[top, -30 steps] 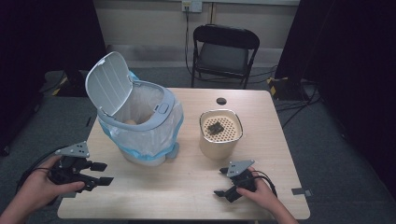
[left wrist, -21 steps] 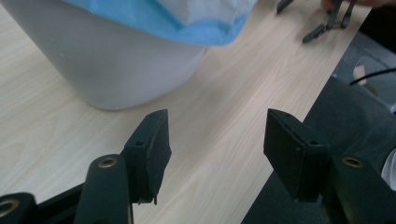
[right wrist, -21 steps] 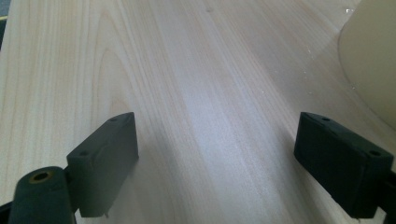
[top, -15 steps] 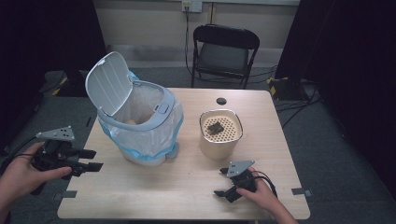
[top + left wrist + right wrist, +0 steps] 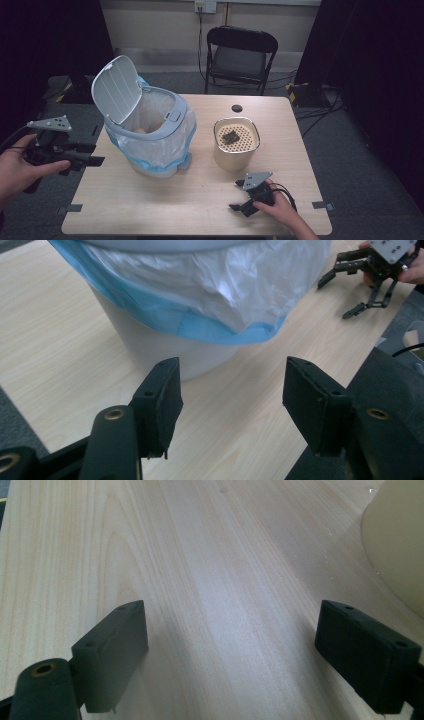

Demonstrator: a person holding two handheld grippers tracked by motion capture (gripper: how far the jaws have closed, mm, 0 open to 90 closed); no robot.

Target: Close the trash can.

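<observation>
high view: the left gripper (image 5: 90, 160), jaws apart and empty, hangs off the table's (image 5: 150, 200) left edge, near the lined bin (image 5: 150, 135). the right gripper (image 5: 240, 195) rests near the front edge, wide, beside the cream pot (image 5: 236, 145).

left gripper view: the bin stands just ahead of the spread jaws.

right gripper view: wide jaws over bare wood, the pot at right.

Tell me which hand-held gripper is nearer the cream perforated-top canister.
Right. The right hand-held gripper rests on the table just in front of the cream canister. The left hand-held gripper hangs off the table's left edge, beyond the lined bin.
</observation>
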